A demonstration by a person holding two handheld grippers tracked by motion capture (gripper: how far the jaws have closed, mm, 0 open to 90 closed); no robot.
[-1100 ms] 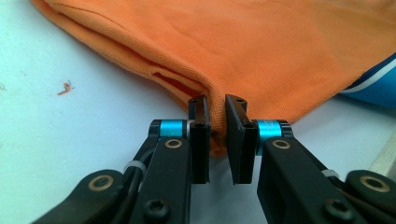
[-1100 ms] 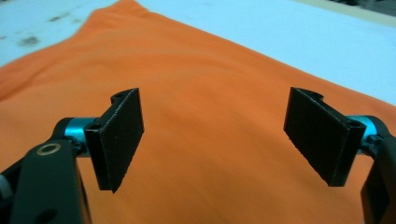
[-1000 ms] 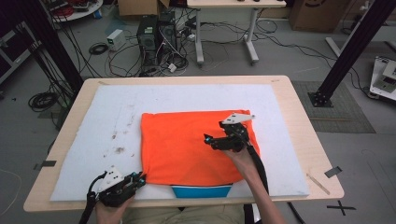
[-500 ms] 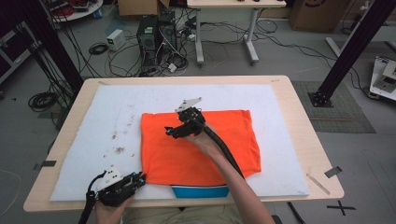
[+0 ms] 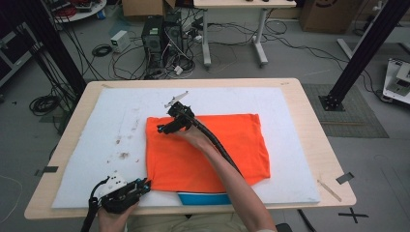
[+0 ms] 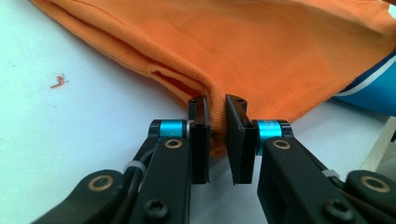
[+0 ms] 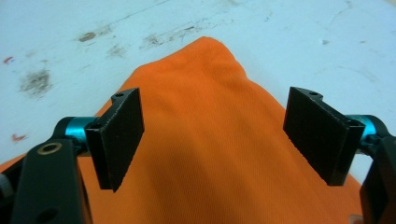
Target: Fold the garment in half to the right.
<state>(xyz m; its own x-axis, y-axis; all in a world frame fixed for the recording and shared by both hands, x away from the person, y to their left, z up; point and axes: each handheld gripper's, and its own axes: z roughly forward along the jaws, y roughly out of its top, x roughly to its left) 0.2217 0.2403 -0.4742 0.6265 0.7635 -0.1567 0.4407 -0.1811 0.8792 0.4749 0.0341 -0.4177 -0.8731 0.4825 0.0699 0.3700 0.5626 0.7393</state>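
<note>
The orange shirt [image 5: 208, 147] is lying flat and folded on the white padded mat [image 5: 290, 111] that is covering the table, a blue collar or trim [image 5: 203, 198] peeking out from under its near edge. It is looking like light, limp knit cloth: it will likely be sagging and sliding wherever it is lifted, so corners and doubled edges are offering the surest places to pinch, and a grip at one point alone will probably be dragging the layers askew.

At the left, the left gripper [image 6: 217, 133] is sitting at the shirt's near left corner, its jaws drawn narrow and pinching a ridge of the orange fabric between the pads; in the high view it [image 5: 140, 186] is resting low at the mat's front edge.

Further right, the right gripper [image 7: 215, 135] is hanging over the shirt's far left corner, its fingers [image 7: 119, 135] standing wide apart with nothing between them and the cloth lying below untouched. In the high view it [image 5: 167, 128] is reaching across the garment on an outstretched forearm. I judge that corner to be the next hold.
</note>
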